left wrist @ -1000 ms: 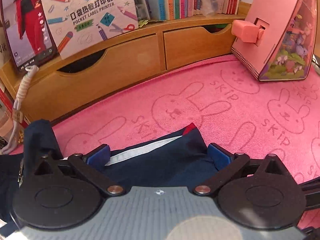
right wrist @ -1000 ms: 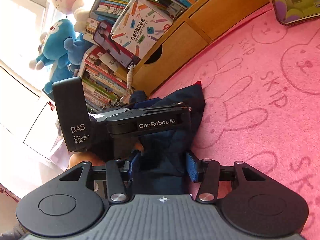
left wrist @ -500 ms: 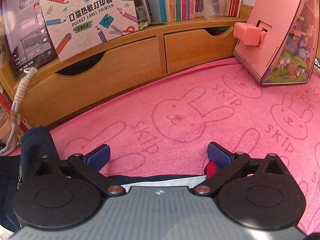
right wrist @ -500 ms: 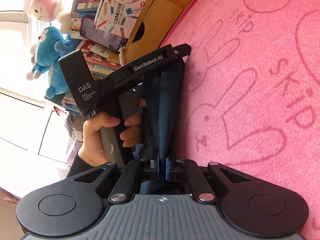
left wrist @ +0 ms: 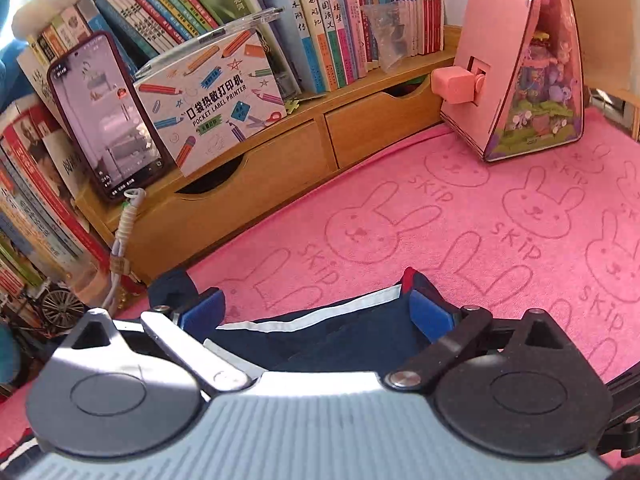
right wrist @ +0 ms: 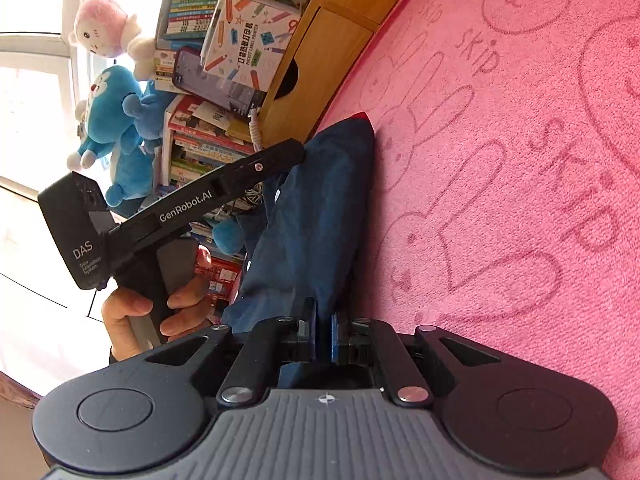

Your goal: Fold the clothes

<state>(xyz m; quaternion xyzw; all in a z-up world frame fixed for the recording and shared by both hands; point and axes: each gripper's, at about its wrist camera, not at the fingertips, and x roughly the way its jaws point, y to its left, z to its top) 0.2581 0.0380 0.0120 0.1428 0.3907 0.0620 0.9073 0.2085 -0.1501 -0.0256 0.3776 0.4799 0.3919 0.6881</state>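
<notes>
On the pink bunny towel [left wrist: 460, 240], my right gripper [right wrist: 323, 330] pinches the navy garment [right wrist: 320, 216], lifting it for folding; my left gripper [left wrist: 316, 312] hovers open over its white-striped edge.

Pink bunny-print towel [left wrist: 460, 216] as the work surface

On it: a navy garment [left wrist: 340, 332] at the near edge, a pink wooden house [left wrist: 516, 60] far behind the garment.

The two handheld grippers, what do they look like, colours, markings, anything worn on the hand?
Each gripper has black linkage arms with silver pivot bolts, two round black discs, a ribbed grey body and blue finger pads. Seen from the right wrist, the left gripper is black with a pistol handle, marked "GenRobot.AI" and "DAS Data Acquisition System". The hand shows a dark cuff.
</notes>
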